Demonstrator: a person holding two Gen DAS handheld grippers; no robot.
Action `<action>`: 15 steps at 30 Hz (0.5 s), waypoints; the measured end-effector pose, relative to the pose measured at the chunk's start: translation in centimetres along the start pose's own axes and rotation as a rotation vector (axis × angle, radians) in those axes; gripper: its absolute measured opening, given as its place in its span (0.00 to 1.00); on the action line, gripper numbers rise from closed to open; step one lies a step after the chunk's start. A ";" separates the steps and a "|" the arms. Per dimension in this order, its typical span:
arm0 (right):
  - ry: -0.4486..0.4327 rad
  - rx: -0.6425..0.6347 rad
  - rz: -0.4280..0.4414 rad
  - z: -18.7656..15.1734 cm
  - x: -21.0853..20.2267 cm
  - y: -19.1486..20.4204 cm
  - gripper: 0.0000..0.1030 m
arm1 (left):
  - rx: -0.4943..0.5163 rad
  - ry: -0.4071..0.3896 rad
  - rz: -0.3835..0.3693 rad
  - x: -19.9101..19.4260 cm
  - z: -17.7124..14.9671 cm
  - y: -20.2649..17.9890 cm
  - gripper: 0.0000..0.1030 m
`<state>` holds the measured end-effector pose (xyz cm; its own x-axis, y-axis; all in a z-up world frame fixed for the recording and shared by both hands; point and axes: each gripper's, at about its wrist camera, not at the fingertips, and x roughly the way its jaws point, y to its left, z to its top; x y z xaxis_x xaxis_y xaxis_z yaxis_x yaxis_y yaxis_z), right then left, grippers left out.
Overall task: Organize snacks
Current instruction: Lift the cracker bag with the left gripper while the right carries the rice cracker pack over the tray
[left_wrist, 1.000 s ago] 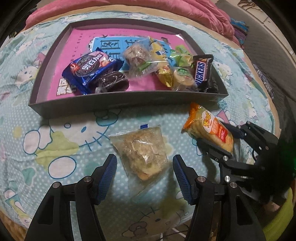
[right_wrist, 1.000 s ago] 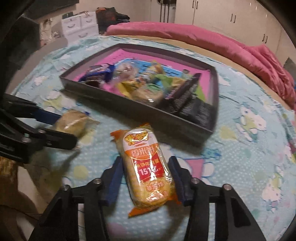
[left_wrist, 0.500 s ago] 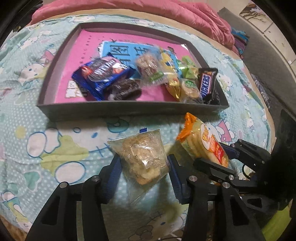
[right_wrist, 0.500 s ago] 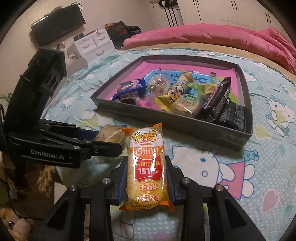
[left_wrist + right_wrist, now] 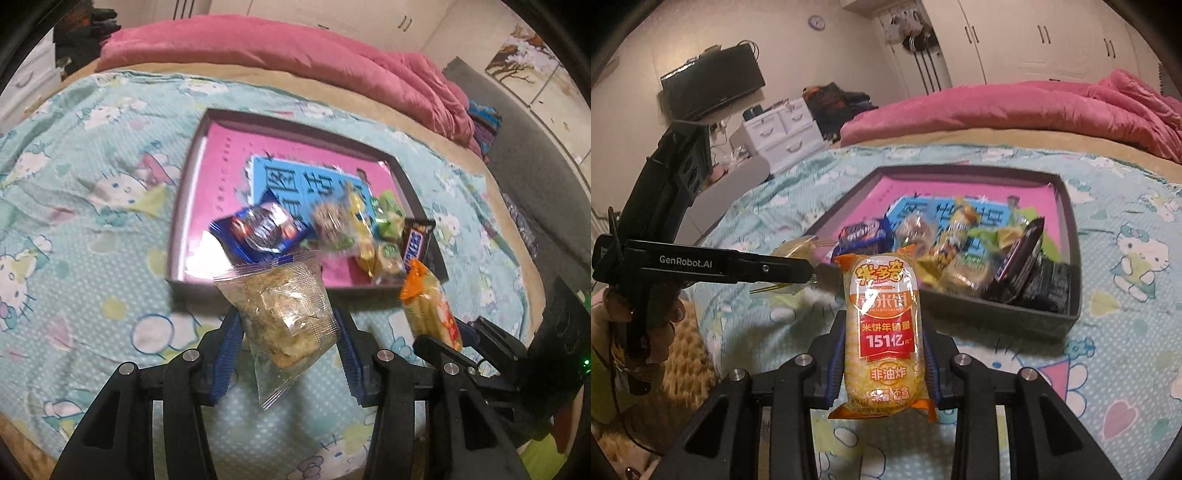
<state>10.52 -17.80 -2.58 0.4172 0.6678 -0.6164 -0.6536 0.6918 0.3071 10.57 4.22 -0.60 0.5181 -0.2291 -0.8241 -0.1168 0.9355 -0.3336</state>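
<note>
Most of the snacks already sit in the tray [image 5: 181,206] on the bed [image 5: 92,221], bunched toward its near right corner: a blue biscuit pack [image 5: 260,230], some small green and yellow sweets [image 5: 384,236] and a dark chocolate bar [image 5: 415,247]. The far pink half of the tray is bare. The last two pieces look to be on their way in, and I see nothing else loose on the sheet. The left gripper [image 5: 288,339] is clamped on a clear bag [image 5: 284,314] of crumbly biscuit, holding it off the sheet just short of the tray's near wall, pointing steeply down. The right gripper [image 5: 882,362] has its pads pressed on either side of an orange rice cracker pack [image 5: 882,332], which stands upright between them, clear of the bed and near the tray's front edge; this one tilts down more gently. From the right wrist view the left tool reaches across level, a hand [image 5: 650,325] wrapped round its grip. What is left, I would say, is carrying both over the wall and letting go.
</note>
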 end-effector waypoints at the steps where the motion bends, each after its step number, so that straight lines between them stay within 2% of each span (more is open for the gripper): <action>1: -0.004 0.006 0.002 0.1 -0.1 -0.1 0.35 | -0.002 -0.002 0.000 -0.2 0.0 0.3 0.50; 15: -0.020 0.026 -0.017 0.8 -0.1 0.4 0.35 | -0.030 -0.023 -0.018 -0.6 0.7 1.7 0.50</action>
<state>10.74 -17.38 -1.81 0.4409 0.6610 -0.6072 -0.6297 0.7099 0.3156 10.63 6.15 -0.36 0.5396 -0.2396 -0.8071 -0.1323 0.9226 -0.3623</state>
